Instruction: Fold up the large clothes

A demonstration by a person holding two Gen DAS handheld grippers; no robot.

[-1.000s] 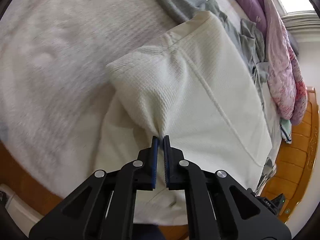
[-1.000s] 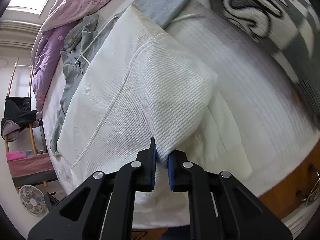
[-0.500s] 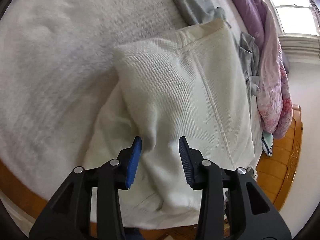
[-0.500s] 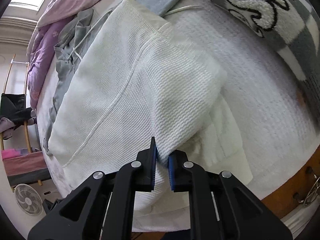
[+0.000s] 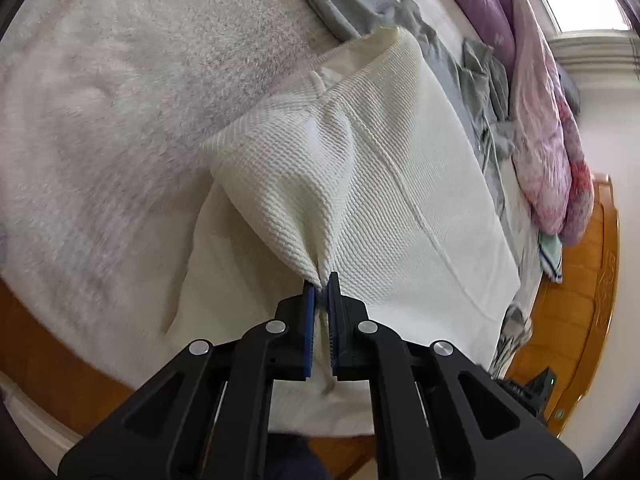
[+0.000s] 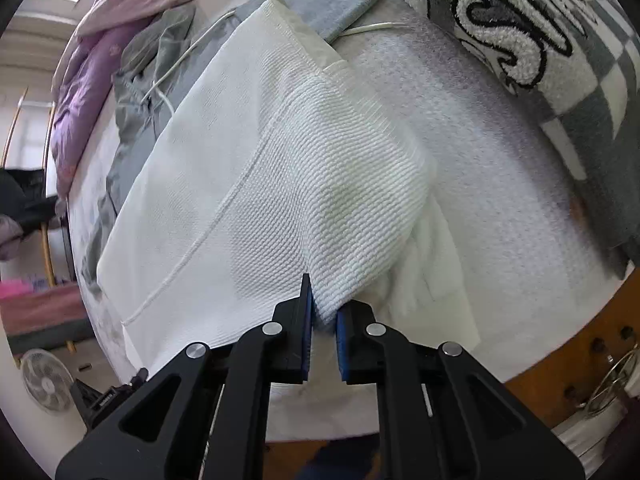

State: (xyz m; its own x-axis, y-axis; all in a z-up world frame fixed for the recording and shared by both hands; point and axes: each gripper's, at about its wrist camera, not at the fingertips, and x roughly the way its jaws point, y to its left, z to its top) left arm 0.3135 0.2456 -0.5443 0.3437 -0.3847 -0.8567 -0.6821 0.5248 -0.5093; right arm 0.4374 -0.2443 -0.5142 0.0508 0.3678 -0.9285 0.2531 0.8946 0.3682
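White waffle-knit garment (image 5: pixel 400 208) lies at the bed's (image 5: pixel 120 100) near edge. Left gripper (image 5: pixel 322 280) has just reopened and clamped its corner again; right gripper (image 6: pixel 322 312) stays pinched on the other, so lifting can proceed.

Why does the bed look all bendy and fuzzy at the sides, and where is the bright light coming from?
Left wrist view: the fisheye lens curves the bed's wooden frame; the fluffy blanket smears toward the rim, while the white garment stays sharp; the window glares white. Right wrist view: same bending, daylight glaring at the top left, the fan soft at the edge.
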